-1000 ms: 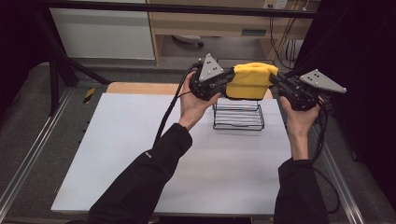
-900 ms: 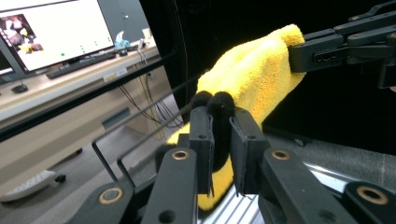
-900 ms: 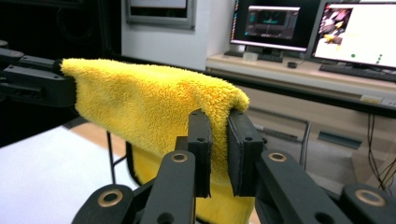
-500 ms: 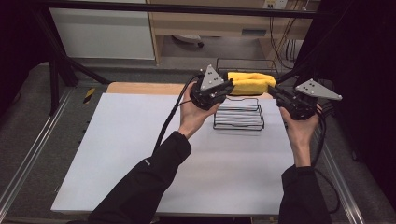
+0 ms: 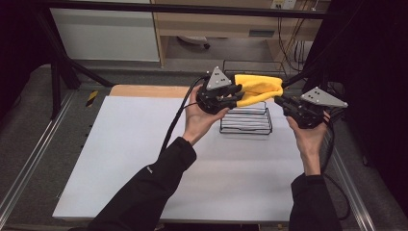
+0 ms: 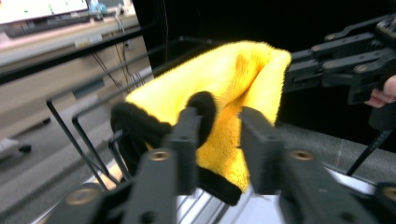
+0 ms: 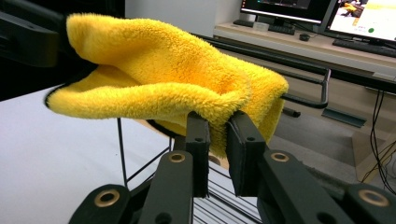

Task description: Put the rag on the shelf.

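White table [image 5: 144,159] surface, wooden strip at far edge. Left claw [image 5: 235,95] raised above table, jaws partly apart, black-edged end of yellow cloth [image 5: 260,87] lying between them; whether they pinch it, cannot tell. Cloth hangs in air over black wire rack [image 5: 246,121], spanning between both claws, folded, fluffy. Rack stands on table below cloth, just right of left hand [image 5: 202,120]. Right claw [image 5: 284,102] nearly closed, jaws clamped on cloth's right end. Right hand [image 5: 308,137] near table's right edge.

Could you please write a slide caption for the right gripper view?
Right gripper pinching one end of a folded yellow cloth above a black wire rack.
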Demonstrator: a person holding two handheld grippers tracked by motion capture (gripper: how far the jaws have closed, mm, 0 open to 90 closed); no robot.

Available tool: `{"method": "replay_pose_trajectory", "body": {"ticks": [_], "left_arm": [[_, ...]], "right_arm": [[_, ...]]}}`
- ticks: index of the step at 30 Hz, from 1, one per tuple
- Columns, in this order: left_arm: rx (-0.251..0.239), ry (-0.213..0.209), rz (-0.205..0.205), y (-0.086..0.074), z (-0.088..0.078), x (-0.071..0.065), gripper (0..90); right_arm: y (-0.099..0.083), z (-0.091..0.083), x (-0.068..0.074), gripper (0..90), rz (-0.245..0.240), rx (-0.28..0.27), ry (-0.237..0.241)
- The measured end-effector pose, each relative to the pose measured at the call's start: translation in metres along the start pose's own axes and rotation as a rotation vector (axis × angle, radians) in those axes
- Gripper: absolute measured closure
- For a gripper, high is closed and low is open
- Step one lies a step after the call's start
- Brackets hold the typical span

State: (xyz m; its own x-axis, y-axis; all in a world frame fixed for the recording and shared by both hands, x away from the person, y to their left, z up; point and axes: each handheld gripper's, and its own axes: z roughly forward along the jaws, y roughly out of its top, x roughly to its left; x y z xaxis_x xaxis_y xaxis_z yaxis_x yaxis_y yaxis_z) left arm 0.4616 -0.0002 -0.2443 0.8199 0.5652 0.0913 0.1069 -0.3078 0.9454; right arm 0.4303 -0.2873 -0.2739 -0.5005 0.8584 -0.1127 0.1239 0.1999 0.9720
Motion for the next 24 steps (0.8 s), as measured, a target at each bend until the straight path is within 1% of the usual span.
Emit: {"method": "replay_pose_trajectory", "body": {"ticks": [2,3,4,7,8,10,11,13,14,16,18,19,20,21,22,24], "left_arm": [[0.02,-0.007,-0.009,-0.004,0.002,0.002,80.5],[0.034,-0.013,-0.013,-0.007,0.003,0.002,83.2],[0.04,-0.01,-0.012,-0.009,0.004,0.002,85.0],[0.066,-0.006,-0.004,-0.015,0.008,0.001,86.5],[0.074,-0.003,-0.004,-0.017,0.009,0.001,86.6],[0.086,0.003,0.0,-0.02,0.01,0.001,86.8],[0.09,0.005,0.001,-0.022,0.011,0.002,87.0],[0.097,0.011,0.006,-0.024,0.011,0.002,87.4],[0.102,0.013,0.009,-0.025,0.012,0.002,87.6],[0.118,0.024,0.017,-0.027,0.013,0.003,87.8],[0.124,0.025,0.016,-0.03,0.014,0.004,87.9],[0.125,0.027,0.016,-0.031,0.015,0.005,87.9],[0.13,0.029,0.015,-0.033,0.016,0.006,87.9],[0.137,0.031,0.013,-0.034,0.018,0.006,87.9],[0.142,0.035,0.013,-0.035,0.019,0.007,87.9],[0.159,0.048,0.015,-0.038,0.024,0.008,87.7]], "right_arm": [[-0.001,-0.002,0.0,76.6,0.006,0.004,0.009],[-0.001,-0.002,0.001,74.8,0.007,0.007,0.013],[-0.001,-0.003,0.001,72.5,0.005,0.011,0.021],[-0.001,-0.007,0.003,66.1,0.013,0.01,0.034],[-0.001,-0.009,0.003,62.8,0.019,0.009,0.038],[-0.001,-0.012,0.005,53.4,0.031,0.018,0.036],[-0.001,-0.013,0.006,52.6,0.032,0.02,0.037],[-0.001,-0.015,0.007,46.6,0.04,0.013,0.051],[-0.001,-0.017,0.009,43.9,0.048,0.001,0.058],[0.001,-0.017,0.012,41.5,0.056,-0.014,0.065],[0.004,-0.015,0.015,47.0,0.052,-0.018,0.076],[0.005,-0.012,0.017,52.6,0.055,-0.013,0.081],[0.005,-0.009,0.017,63.2,0.053,-0.004,0.085],[0.004,-0.004,0.018,69.6,0.063,0.01,0.102],[0.002,0.002,0.018,75.7,0.079,0.027,0.107],[-0.004,0.014,0.019,82.8,0.1,0.068,0.103]]}}
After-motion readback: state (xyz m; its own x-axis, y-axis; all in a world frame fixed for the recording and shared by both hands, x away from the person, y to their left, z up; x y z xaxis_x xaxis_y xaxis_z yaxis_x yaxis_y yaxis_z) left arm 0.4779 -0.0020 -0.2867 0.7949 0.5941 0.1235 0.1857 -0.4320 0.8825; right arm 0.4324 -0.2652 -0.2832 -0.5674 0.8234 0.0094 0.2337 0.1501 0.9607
